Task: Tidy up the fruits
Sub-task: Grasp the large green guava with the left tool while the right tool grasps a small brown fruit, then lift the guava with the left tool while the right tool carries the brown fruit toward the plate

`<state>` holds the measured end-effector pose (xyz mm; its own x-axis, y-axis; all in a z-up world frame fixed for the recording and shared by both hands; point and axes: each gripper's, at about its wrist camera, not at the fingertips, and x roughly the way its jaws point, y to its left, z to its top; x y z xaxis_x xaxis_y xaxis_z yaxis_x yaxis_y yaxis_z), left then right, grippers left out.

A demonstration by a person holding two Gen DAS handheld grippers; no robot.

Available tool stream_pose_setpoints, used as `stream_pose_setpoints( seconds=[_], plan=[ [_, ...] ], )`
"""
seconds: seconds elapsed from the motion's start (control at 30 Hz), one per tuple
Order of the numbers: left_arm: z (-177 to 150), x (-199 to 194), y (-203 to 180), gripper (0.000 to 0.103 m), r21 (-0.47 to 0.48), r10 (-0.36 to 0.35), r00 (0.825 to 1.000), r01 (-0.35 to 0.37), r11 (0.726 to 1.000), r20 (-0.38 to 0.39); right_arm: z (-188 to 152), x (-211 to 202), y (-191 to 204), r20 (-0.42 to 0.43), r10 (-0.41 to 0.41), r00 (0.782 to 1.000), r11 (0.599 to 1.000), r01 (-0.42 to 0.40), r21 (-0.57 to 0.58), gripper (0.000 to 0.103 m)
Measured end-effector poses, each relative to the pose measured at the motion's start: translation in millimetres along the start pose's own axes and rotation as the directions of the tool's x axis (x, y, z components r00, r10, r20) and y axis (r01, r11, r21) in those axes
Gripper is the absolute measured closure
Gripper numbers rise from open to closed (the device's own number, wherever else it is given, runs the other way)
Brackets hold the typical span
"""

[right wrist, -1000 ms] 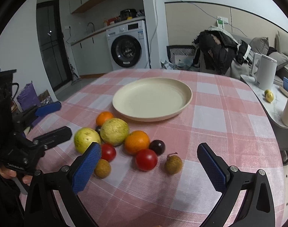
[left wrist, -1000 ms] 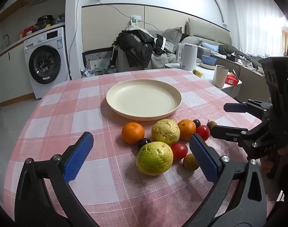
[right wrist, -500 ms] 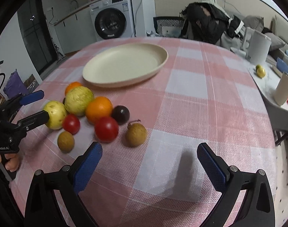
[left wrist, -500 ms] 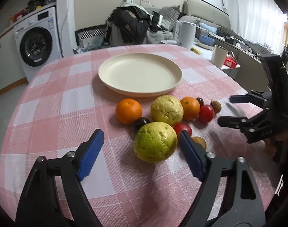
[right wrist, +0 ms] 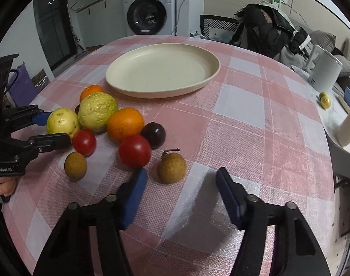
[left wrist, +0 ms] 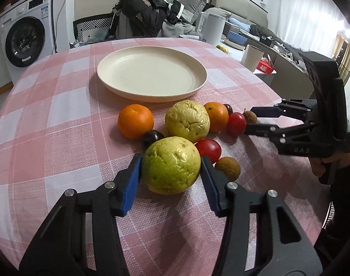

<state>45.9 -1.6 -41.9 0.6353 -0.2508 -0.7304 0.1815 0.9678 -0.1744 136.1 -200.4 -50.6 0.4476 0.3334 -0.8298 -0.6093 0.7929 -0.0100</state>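
Note:
A cluster of fruit lies on the pink checked tablecloth in front of an empty cream plate (left wrist: 152, 73). My left gripper (left wrist: 171, 168) has its blue pads against both sides of the near green guava (left wrist: 171, 165), which rests on the cloth; it also shows in the right wrist view (right wrist: 62, 122). My right gripper (right wrist: 181, 184) is open around a small brown longan (right wrist: 172, 168) with a stem, pads apart from it. Beside them lie a second guava (left wrist: 187, 120), two oranges (left wrist: 135, 121), two tomatoes (right wrist: 134, 151), two dark plums (right wrist: 153, 135) and another longan (left wrist: 227, 168).
The round table's edge curves close on the right (right wrist: 322, 138). Past it stand a side table with a white kettle (right wrist: 324, 71), a cup (left wrist: 253, 56) and lemons (right wrist: 324, 100). A chair piled with dark clothes (left wrist: 142, 16) and a washing machine (left wrist: 25, 41) stand behind.
Both grippers moved down and forward to the fruit. The left jaws narrowed onto the green guava. The right jaws narrowed around the stemmed longan.

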Motion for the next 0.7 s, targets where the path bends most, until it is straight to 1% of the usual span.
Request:
stream_pose_setpoints(
  seconds=[0.03, 0.07, 0.1, 0.13, 0.27, 0.4, 0.47, 0.7],
  plan=[
    [0.2, -0.1, 1.0, 0.055, -0.004, -0.007, 1.000, 0.007, 1.000, 0.003, 1.2, 0.0, -0.9, 0.001, -0.004, 1.000, 1.000, 0.004, 0.007, 0.057],
    [-0.1, -1.9, 2.0, 0.055, -0.009, -0.013, 1.000, 0.013, 1.000, 0.006, 1.7, -0.7, -1.1, 0.001, 0.001, 1.000, 1.000, -0.001, 0.012, 0.061],
    [0.1, -2.9, 3.4, 0.055, -0.016, -0.018, 1.000, 0.018, 1.000, 0.012, 1.5, -1.9, -1.5, 0.004, 0.017, 1.000, 1.000, -0.017, 0.016, 0.062],
    [0.1, -4.3, 4.7, 0.055, -0.023, -0.020, 1.000, 0.021, 1.000, 0.017, 1.5, -2.7, -2.4, 0.008, 0.041, 0.999, 0.999, -0.041, 0.024, 0.067],
    [0.4, -8.7, 9.1, 0.055, -0.042, -0.042, 0.998, 0.044, 0.998, 0.035, 1.2, -3.5, -1.0, 0.009, 0.054, 0.999, 0.998, -0.054, 0.021, 0.077],
    [0.8, -11.9, 10.6, 0.055, -0.048, -0.043, 0.998, 0.045, 0.998, 0.049, -0.1, -3.4, 0.5, 0.019, 0.054, 0.998, 0.998, -0.055, 0.027, 0.078],
    [0.6, -15.1, 8.9, 0.055, -0.040, -0.031, 0.997, 0.034, 0.999, 0.066, -0.4, -5.5, 2.8, 0.027, 0.050, 0.998, 0.998, -0.051, 0.033, 0.078],
    [0.6, -27.4, 1.8, 0.055, -0.008, 0.000, 0.994, 0.001, 1.000, 0.109, -0.2, -22.3, 7.9, 0.118, 0.066, 0.991, 0.995, -0.073, 0.064, 0.078]
  ],
)
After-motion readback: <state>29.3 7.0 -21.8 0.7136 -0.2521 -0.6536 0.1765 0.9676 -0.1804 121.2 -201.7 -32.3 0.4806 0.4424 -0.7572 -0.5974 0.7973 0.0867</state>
